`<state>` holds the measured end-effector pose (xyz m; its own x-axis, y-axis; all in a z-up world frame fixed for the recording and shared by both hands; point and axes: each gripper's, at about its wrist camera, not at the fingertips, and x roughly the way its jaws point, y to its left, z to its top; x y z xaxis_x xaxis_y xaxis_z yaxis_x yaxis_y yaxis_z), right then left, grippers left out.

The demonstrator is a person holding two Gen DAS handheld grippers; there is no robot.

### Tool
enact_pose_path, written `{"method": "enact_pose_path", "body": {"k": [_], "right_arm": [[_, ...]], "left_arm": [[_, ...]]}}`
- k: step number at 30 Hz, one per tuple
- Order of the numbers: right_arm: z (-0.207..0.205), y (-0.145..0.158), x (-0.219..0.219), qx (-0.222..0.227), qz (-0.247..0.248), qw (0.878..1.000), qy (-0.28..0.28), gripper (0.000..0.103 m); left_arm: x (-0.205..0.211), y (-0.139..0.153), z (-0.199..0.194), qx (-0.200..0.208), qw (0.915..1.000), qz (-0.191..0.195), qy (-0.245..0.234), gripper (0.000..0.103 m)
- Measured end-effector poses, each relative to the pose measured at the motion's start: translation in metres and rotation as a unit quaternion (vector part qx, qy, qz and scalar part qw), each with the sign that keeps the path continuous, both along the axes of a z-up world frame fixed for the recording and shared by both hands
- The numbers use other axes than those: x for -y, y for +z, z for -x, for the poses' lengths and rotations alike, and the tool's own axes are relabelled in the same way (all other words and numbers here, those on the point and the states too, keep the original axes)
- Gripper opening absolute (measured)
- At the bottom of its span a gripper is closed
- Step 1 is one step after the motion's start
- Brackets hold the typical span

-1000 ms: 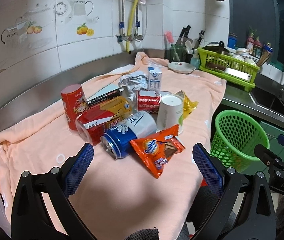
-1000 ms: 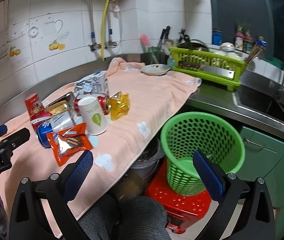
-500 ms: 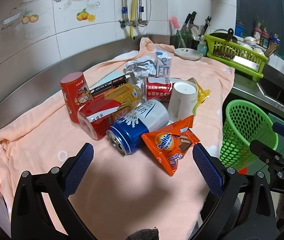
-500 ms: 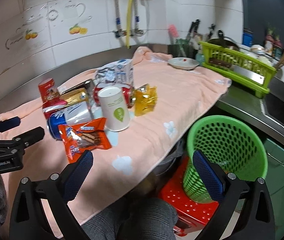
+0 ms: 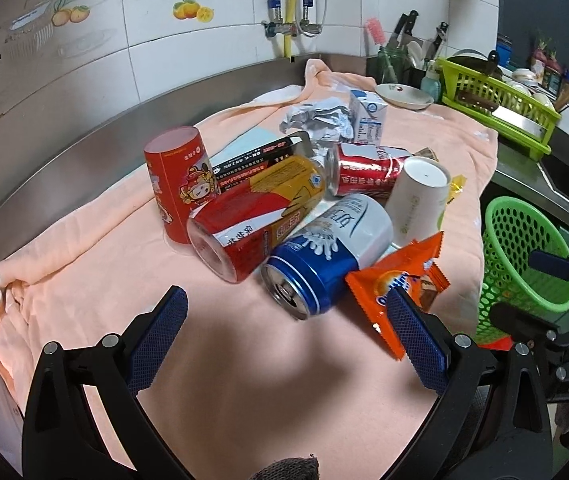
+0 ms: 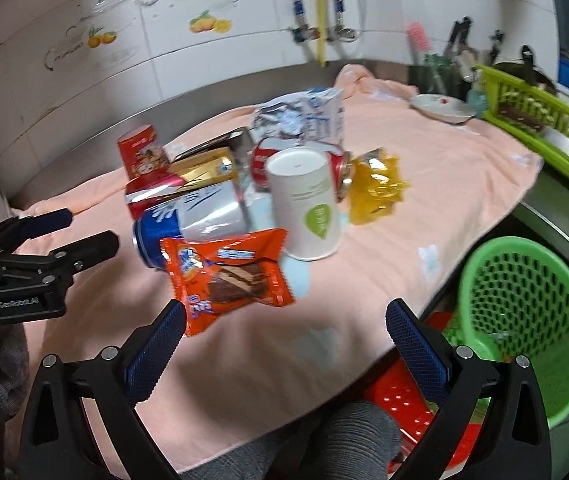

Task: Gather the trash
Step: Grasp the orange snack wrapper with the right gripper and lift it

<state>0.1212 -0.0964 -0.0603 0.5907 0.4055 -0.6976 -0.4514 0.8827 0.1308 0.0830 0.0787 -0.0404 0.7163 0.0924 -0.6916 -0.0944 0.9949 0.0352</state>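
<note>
On the counter's peach towel, the trash sits heaped. Nearest is the orange snack wrapper, at 11 o'clock from the right hand-held gripper, its long axis running roughly 10 to 4 o'clock. The left hand-held gripper sees the blue-and-white can at 12 o'clock, mouth toward it, with the wrapper at 2 o'clock. Both hand-held grippers gape wide, holding nothing. The green basket waits at 3 o'clock off the counter edge, so the right hand seems better placed.
</note>
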Motion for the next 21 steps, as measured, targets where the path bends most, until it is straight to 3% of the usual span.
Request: {"method": "enact_pose_path", "body": {"k": [11,21], "right_arm": [[-0.025,-0.021,-0.044,-0.028,0.011,0.997,0.066,0.097],[-0.047,-0.046,-0.063,-0.050,0.020,0.996,0.077,0.097]], "left_arm": [[-0.019,0.000,-0.009,-0.003,0.9999,-0.004,0.010,0.098],[-0.029,-0.008,-0.015,-0.010,0.9998,0.009,0.015,0.098]]}}
